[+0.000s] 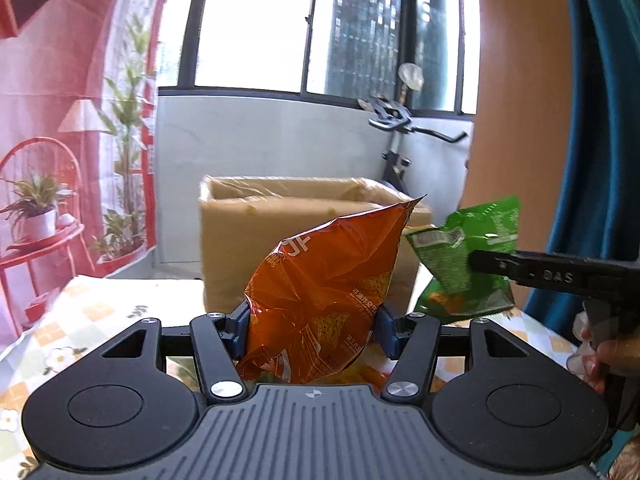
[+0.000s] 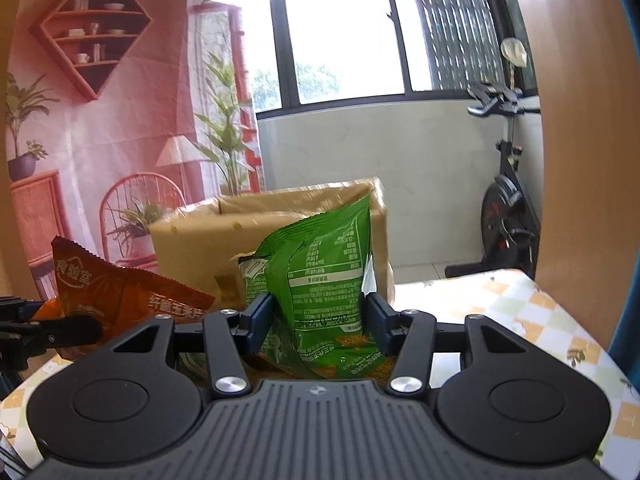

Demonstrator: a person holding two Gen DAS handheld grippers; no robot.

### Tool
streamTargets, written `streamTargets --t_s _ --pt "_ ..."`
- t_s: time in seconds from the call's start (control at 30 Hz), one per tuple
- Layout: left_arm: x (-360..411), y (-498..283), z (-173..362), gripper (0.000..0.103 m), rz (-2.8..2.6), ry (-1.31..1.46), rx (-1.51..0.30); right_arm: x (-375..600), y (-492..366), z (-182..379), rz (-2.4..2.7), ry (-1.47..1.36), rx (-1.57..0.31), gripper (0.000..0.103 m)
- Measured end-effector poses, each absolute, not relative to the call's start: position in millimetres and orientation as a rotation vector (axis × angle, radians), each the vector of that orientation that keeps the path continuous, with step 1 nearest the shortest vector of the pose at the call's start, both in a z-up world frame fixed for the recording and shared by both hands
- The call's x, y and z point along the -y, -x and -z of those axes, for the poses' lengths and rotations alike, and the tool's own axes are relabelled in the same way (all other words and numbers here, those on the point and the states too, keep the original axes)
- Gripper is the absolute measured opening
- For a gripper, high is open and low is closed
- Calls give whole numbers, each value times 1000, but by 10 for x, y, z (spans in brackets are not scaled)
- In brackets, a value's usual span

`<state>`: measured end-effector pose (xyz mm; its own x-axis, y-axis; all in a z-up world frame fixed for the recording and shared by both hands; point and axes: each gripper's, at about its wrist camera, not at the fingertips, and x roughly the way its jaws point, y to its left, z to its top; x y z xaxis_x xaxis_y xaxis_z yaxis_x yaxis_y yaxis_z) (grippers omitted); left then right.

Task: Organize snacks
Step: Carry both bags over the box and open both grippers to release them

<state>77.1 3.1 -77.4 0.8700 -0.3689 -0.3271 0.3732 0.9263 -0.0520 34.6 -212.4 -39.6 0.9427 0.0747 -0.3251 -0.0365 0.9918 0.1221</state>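
Behind the checkered table (image 2: 520,300), an open cardboard box (image 1: 308,216) is standing. Left gripper (image 1: 310,328) is clenching a crumpled orange snack bag (image 1: 332,280); right gripper (image 2: 318,322) is squeezing a green snack bag (image 2: 324,272), both raised before the box.

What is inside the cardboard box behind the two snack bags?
The cardboard box stands open-topped, showing only its inner back wall. Its contents are hidden by the front wall, the orange bag in the left gripper and the green bag in the right gripper.

Bright daylight thru blown-out window (image 1: 256,24), fisheye edges warped, bkgd soft.
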Motion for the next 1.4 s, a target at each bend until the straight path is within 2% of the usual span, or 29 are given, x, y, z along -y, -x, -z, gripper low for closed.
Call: streamTargets --t_s 0.47,0.77,1.1,1.17,1.23,1.4 --pt "-70 -1162 -1 62 411 -2 -230 2024 -964 -257 -162 -89 -188 52" --pt "220 -1896 -158 62 394 61 -226 2053 -1623 -480 -152 -101 -121 51" --pt "314 -2704 34 62 387 62 -347 2311 -2264 -220 -115 -228 -195 48" --pt "337 -2794 109 62 359 29 -367 2327 -2365 -115 -111 -239 -234 46" --pt "333 -2846 165 62 345 12 -377 2307 -2445 -19 -115 -234 -265 38" --pt "324 -2922 227 63 329 -37 -399 2324 -2586 204 -115 -283 -351 38"
